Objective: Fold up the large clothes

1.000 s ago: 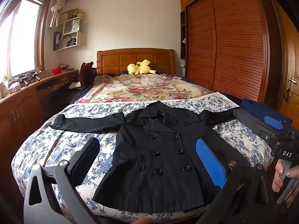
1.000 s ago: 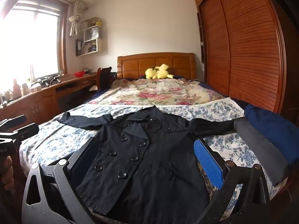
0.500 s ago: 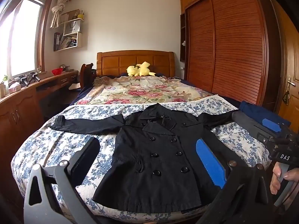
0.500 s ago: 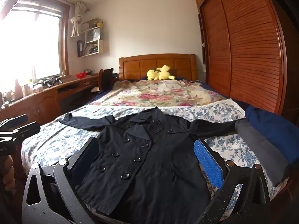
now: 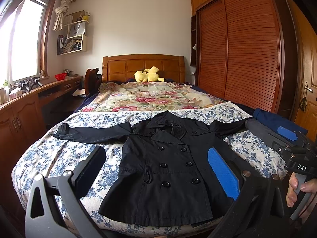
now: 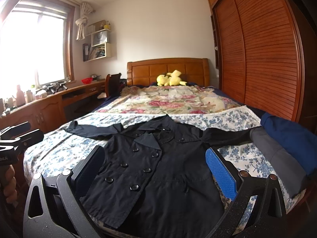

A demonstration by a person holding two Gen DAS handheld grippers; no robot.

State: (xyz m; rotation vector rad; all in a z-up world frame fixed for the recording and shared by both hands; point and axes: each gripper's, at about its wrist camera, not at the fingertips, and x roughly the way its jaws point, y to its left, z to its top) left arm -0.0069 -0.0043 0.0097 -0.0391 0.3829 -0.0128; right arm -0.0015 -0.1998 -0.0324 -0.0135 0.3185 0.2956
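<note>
A black double-breasted coat (image 5: 166,168) lies flat and face up on the near part of the bed (image 5: 49,158), on a blue-flowered white sheet (image 5: 65,150). Its long axis runs near to far: the hem is at the near edge of the bed and the collar points toward the far headboard (image 5: 142,67). Both sleeves are spread straight out across the bed, one to the left and one to the right, so the coat makes a T shape. The right sleeve's end reaches a folded grey garment (image 6: 277,158) and a folded blue garment (image 6: 291,136) stacked at the bed's right edge.

The left gripper (image 5: 156,168) hangs above the near hem, released, its fingers spread wide with nothing between them. The right gripper (image 6: 154,168) is likewise released and empty, held over the coat's near right part; a hand (image 5: 301,190) grips its handle.

Farther off, a floral quilt (image 5: 150,99) covers the bed, with a yellow plush toy (image 5: 147,75) by the headboard. A wooden wardrobe (image 5: 237,49) stands on the right.
</note>
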